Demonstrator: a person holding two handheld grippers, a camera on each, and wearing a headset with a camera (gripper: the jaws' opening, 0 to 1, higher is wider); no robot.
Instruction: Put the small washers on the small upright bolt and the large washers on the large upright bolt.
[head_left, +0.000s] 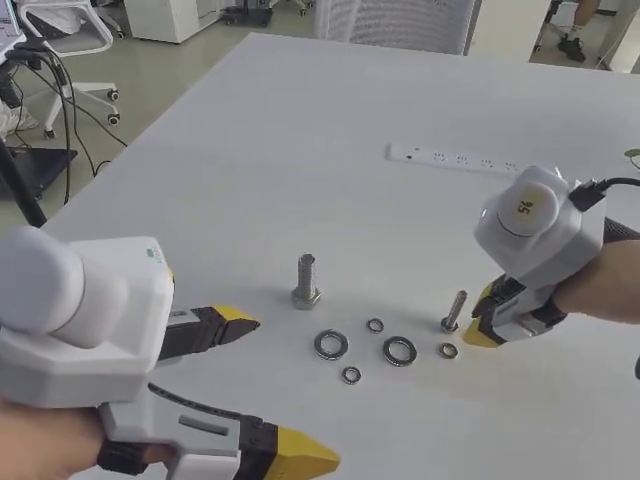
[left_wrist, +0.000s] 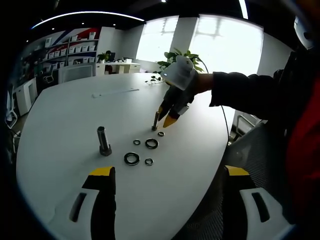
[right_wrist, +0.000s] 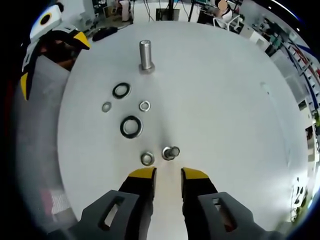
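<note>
Left gripper (head_left: 283, 392): nearest the lens; jaws spread wide with nothing between them; all the hardware lies ahead of its tips.
Workbench (head_left: 300, 150): white, smooth top under both tools.
Right gripper (head_left: 482, 318): low over the top; jaws parted only narrowly and empty; tips just short of the small bolt.
Large bolt (head_left: 307, 280): upright on its head, bare shank; ahead of the left gripper, well beyond the right gripper's tips.
Small bolt (head_left: 455, 311): upright, bare; just ahead of the right gripper, in line with the gap between its jaws.
Large washers (head_left: 331, 344): two, flat on the top; between the two tools, the second (head_left: 399, 351) nearer the right gripper; none threaded yet.
Small washers (head_left: 375, 325): three, flat; one (head_left: 448, 350) just beside the small bolt and closest to the right gripper's tips; one (head_left: 351, 375) nearer the left gripper.
Handling: likely steel, so stiff, light and slick; thin and flush with the top, so apt to skate or flip when pinched.
Hold: probably across the outer rim, tips pressed close to the surface; leave the hole clear to drop over the shank.
</note>
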